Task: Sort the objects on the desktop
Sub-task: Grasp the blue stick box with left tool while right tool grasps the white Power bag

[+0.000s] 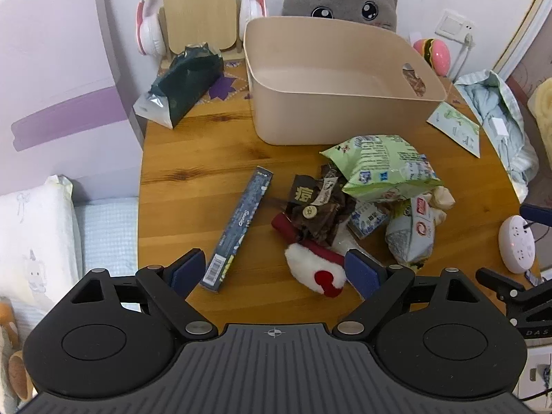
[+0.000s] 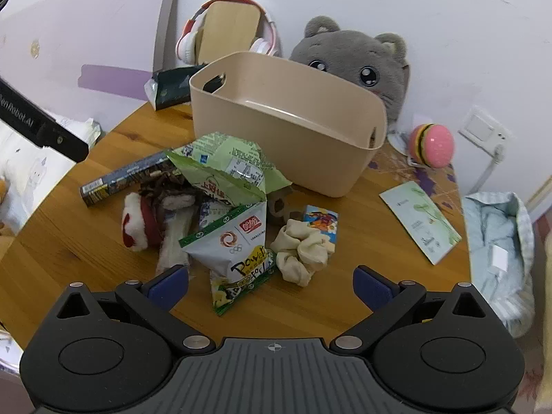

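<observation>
Clutter waits in a heap on the round wooden table (image 1: 193, 158), in front of the beige bin (image 1: 331, 117), which looks empty in both views. At far left of the heap the long dark box (image 1: 241, 227) lies with its long axis running away from the left gripper (image 1: 276, 272), barcode end nearest and just beside the left pad. Next comes the white-and-red plush piece (image 1: 317, 272), sitting between that gripper's spread jaws, so the left hand looks better placed for either. Further right, the green snack bag (image 2: 224, 169) tops the pile, and the white Power bag (image 2: 238, 252) points its bottom end at the right gripper (image 2: 272, 286), which is likewise released and holding nothing. Just right of it lies the cream scrunchie (image 2: 303, 252), touching a small colourful box (image 2: 322, 222).

Only the right wrist view shows the scrunchie whole; only the left shows the dark box's near end.
</observation>
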The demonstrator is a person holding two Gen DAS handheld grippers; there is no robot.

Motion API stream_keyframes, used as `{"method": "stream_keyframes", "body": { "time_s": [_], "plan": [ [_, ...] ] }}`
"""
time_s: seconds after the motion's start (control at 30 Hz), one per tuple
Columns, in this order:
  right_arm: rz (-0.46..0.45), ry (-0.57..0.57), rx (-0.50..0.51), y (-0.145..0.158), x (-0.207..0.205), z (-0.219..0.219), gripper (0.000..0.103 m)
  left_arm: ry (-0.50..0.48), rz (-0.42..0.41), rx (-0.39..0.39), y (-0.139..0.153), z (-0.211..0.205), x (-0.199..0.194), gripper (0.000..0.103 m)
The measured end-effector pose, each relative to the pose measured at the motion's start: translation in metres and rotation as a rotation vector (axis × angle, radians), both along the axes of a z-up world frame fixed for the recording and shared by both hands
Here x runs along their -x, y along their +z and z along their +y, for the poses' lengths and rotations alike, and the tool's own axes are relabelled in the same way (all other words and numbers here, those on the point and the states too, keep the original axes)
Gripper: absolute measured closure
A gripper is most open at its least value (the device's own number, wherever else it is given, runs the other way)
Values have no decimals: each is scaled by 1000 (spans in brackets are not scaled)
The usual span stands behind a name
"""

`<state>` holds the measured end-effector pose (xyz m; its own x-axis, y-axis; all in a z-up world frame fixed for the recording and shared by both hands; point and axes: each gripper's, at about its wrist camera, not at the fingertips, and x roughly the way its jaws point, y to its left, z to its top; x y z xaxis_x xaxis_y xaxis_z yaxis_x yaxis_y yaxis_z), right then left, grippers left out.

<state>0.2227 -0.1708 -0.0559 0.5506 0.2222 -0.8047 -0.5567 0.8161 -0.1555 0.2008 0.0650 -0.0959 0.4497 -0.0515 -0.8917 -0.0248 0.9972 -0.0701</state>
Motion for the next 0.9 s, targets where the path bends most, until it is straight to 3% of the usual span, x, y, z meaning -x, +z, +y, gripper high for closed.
{"method": "stream_keyframes", "body": {
  "time_s": [0.43, 0.73, 0.9],
  "plan": [
    [37, 165, 4, -44, -30, 11, 0, -12, 71, -45, -43, 4, -46, 13],
    [63, 251, 19, -70, -45, 25, 0, -50, 144, -140, -90, 6, -65, 14],
    [81, 307, 24, -83, -52, 33, 6, -79, 164, -99, -110, 9, -70, 31]
  ]
}}
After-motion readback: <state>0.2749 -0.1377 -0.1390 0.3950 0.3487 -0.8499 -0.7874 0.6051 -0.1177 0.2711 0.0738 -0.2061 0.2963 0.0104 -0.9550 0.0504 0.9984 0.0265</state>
